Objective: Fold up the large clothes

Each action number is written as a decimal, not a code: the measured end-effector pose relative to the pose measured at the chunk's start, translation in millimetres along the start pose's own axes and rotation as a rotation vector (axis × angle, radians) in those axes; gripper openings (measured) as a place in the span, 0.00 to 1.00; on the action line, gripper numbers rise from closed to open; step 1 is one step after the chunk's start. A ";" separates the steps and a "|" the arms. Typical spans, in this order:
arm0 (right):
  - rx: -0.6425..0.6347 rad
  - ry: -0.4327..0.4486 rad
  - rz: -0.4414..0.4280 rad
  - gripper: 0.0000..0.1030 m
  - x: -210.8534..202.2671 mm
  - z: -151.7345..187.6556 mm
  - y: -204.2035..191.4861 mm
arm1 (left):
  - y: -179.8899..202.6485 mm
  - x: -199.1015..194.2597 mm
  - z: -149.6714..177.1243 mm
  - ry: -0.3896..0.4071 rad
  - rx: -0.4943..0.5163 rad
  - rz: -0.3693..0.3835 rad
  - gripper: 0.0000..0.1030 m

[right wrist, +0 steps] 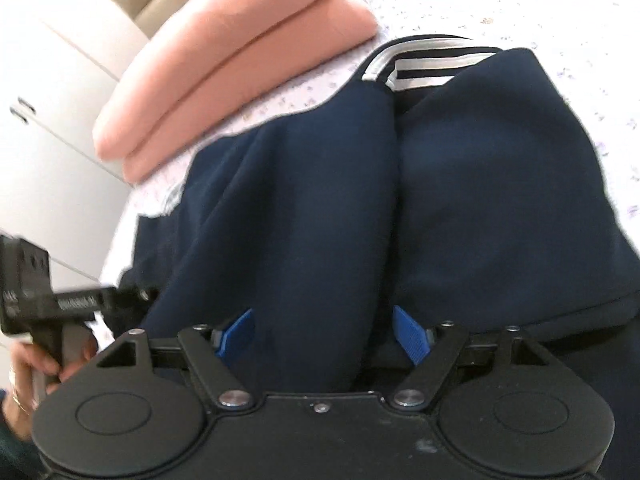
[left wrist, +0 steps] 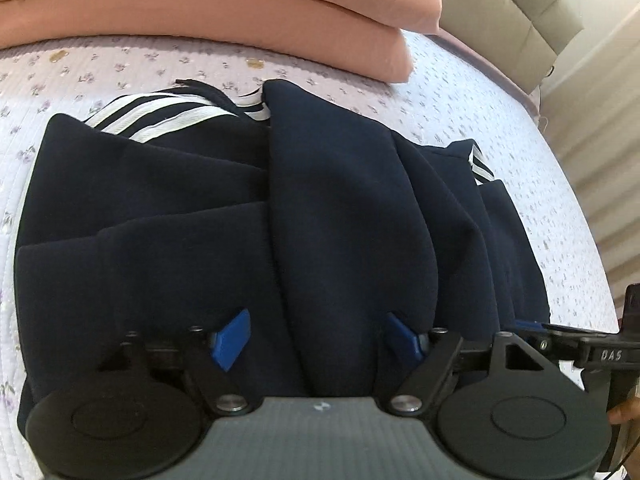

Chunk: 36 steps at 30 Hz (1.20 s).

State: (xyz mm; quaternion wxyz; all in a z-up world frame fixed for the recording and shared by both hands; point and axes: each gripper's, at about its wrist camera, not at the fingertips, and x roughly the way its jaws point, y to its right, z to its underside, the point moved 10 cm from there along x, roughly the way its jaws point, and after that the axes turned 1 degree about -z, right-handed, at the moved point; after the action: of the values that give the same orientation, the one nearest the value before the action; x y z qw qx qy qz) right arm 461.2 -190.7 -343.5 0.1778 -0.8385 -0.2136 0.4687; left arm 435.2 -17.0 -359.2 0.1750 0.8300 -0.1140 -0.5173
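A navy garment [left wrist: 200, 208] with white stripes [left wrist: 160, 118] lies bunched on the bed. My left gripper [left wrist: 320, 336] has a thick roll of the navy cloth between its blue pads [left wrist: 232, 340], which stand wide apart and press its sides. My right gripper [right wrist: 322, 334] likewise straddles a thick fold of the same garment [right wrist: 500, 200], blue pads [right wrist: 408, 336] on either side. The striped band [right wrist: 424, 64] shows at the far end. The right gripper's body shows at the right edge of the left wrist view [left wrist: 600, 352], and the left gripper's body at the left of the right wrist view [right wrist: 48, 300].
A floral white-lilac bedspread [left wrist: 460, 92] covers the bed. Two stacked pink pillows [left wrist: 240, 16] lie at its head; they also show in the right wrist view [right wrist: 240, 60]. A beige padded headboard [left wrist: 532, 4] and white cupboards [right wrist: 48, 92] stand beyond. The bed edge runs at the right.
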 end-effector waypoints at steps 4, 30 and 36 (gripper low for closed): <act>-0.064 0.132 0.018 0.10 -24.1 -11.4 -17.4 | 7.5 -0.4 0.1 0.013 0.022 0.018 0.05; 0.054 0.070 0.013 0.11 -29.8 16.6 3.0 | 1.4 -34.9 40.4 0.000 -0.081 0.059 0.04; 0.015 0.070 0.130 0.09 -31.9 17.1 20.4 | -12.5 -51.7 40.8 0.055 -0.075 -0.012 0.04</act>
State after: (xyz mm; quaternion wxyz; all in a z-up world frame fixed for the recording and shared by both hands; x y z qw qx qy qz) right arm 435.4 -223.1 -339.6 0.1606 -0.8652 -0.1486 0.4512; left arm 376.0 6.5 -338.4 0.2057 0.8374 -0.0846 -0.4993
